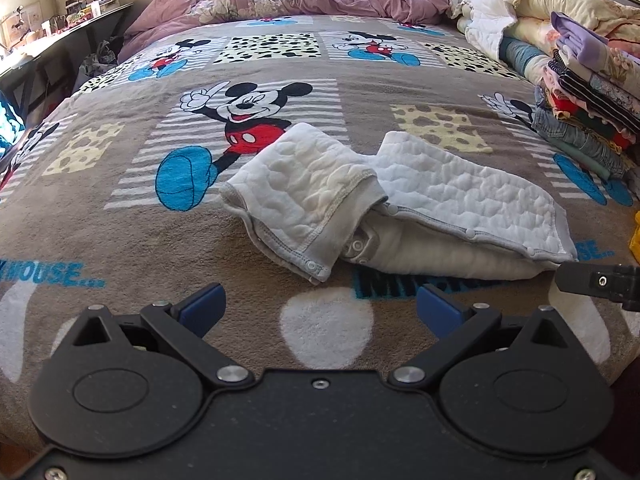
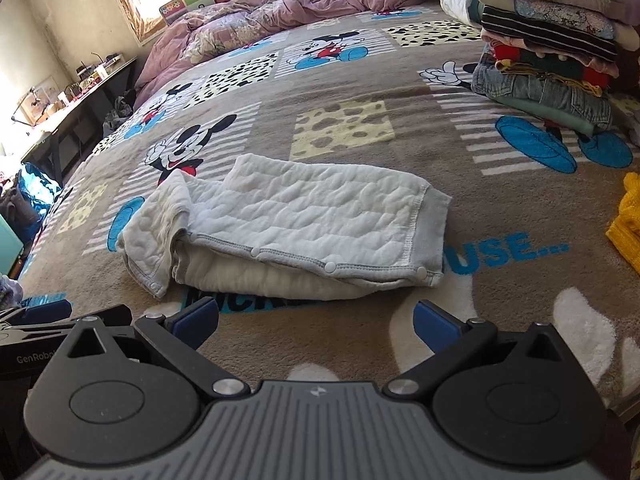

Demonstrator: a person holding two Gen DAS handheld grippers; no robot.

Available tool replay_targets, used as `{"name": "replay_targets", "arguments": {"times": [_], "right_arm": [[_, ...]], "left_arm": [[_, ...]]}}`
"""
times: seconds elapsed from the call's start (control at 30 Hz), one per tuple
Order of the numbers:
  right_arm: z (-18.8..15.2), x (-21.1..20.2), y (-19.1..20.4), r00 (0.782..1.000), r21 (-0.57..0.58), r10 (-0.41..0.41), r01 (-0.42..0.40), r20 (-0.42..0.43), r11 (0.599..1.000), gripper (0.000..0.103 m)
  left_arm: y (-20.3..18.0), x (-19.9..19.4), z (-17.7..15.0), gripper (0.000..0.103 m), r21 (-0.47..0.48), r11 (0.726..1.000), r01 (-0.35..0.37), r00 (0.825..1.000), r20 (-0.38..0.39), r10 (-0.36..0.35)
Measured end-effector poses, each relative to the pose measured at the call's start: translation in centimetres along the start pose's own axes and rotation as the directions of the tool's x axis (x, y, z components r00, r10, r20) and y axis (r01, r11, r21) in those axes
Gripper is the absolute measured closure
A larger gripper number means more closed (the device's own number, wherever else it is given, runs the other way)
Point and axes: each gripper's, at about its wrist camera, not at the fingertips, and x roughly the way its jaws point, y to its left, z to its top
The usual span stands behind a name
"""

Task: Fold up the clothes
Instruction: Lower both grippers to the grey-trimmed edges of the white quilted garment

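Sunlight from a far-left window falls across a bed covered by a plush brown blanket [image 1: 120, 240] printed with cartoon mice, cheese squares and blue lettering. Its pile looks thick and soft, so cloth laid on it sits still rather than sliding.

Near the front edge lies the task's thing, a small white quilted garment [image 1: 400, 200], puffy and stitched in wavy bubbles, with grey binding and a row of snap fasteners along 1 edge. It is doubled over itself in layers: 1 flap lies across the left end, a longer panel covers the right. Whether more folds are due or it is finished and waiting for the stack, I cannot judge.

Both tools hover just short of it, low over the blanket. The left gripper [image 1: 320, 304] stands wide open and holds nothing; the right gripper [image 2: 316, 320] is likewise spread wide and empty, its blue pads clear of the cloth.

At the far right, a pile of folded clothes [image 2: 552, 60] in denim, stripes and knits sits squared up, beside a yellow knitted item [image 2: 628, 228].
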Motion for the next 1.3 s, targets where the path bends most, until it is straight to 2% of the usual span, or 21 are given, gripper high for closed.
{"name": "replay_targets", "arguments": {"times": [0.2, 0.27, 0.47, 0.63, 0.67, 0.77, 0.87, 0.93, 1.0, 1.07, 1.17, 1.23, 1.3], "right_arm": [[0.2, 1.0, -1.4, 0.996, 0.028, 0.058, -0.06, 0.061, 0.998, 0.0], [0.1, 1.4, -1.9, 0.993, 0.039, 0.082, -0.085, 0.079, 0.996, 0.0], [-0.1, 2.7, -3.6, 0.979, 0.069, 0.149, -0.16, 0.136, 0.985, 0.0], [0.5, 3.8, -4.9, 0.983, 0.098, 0.115, -0.129, 0.141, 0.987, 0.0], [0.5, 3.9, -5.1, 0.983, 0.096, 0.116, -0.13, 0.141, 0.987, 0.0], [0.5, 4.5, -5.7, 0.983, 0.1, 0.114, -0.129, 0.14, 0.987, 0.0], [0.3, 5.1, -6.3, 0.981, 0.104, 0.126, -0.142, 0.15, 0.984, 0.0], [0.2, 5.4, -6.6, 0.979, 0.105, 0.134, -0.151, 0.157, 0.983, 0.0], [0.1, 5.7, -6.9, 0.977, 0.104, 0.14, -0.158, 0.164, 0.982, 0.0], [-0.2, 6.0, -7.0, 0.976, 0.097, 0.138, -0.156, 0.169, 0.983, 0.0], [-0.7, 6.4, -7.1, 0.975, 0.087, 0.136, -0.153, 0.178, 0.984, 0.0], [-1.0, 6.6, -7.2, 0.974, 0.08, 0.134, -0.151, 0.183, 0.985, 0.0], [-1.3, 6.9, -7.3, 0.973, 0.074, 0.133, -0.149, 0.189, 0.986, 0.0]], "left_arm": [[1.3, 2.0, 0.4, 0.001, -0.053, 0.997, 0.064, 0.998, 0.032, -0.062], [1.5, 2.5, 0.4, 0.001, -0.042, 0.996, 0.081, 0.995, 0.061, -0.079], [1.6, 4.2, 0.9, 0.001, -0.003, 0.996, 0.086, 0.995, 0.042, -0.086], [1.3, 5.4, 1.1, 0.001, 0.039, 0.997, 0.064, 0.995, 0.068, -0.067], [1.3, 5.7, 1.1, 0.003, 0.045, 0.997, 0.07, 0.995, 0.071, -0.073], [1.3, 6.8, 1.2, 0.021, 0.081, 0.995, 0.059, 0.995, 0.071, -0.065], [1.4, 7.3, 1.2, 0.025, 0.138, 0.989, 0.053, 0.995, 0.076, -0.064], [1.2, 7.3, 1.0, 0.033, 0.2, 0.979, 0.042, 0.994, 0.092, -0.062], [0.7, 7.2, 0.7, 0.041, 0.297, 0.955, 0.001, 0.993, 0.11, -0.036], [0.4, 7.4, 0.1, 0.044, 0.391, 0.92, -0.017, 0.994, 0.108, -0.028], [0.2, 7.9, -0.7, 0.054, 0.473, 0.88, -0.036, 0.994, 0.107, -0.017], [0.1, 8.2, -1.0, 0.06, 0.498, 0.866, -0.048, 0.994, 0.113, -0.01], [0.2, 8.4, -0.9, 0.069, 0.495, 0.867, -0.059, 0.992, 0.125, -0.004]]}}
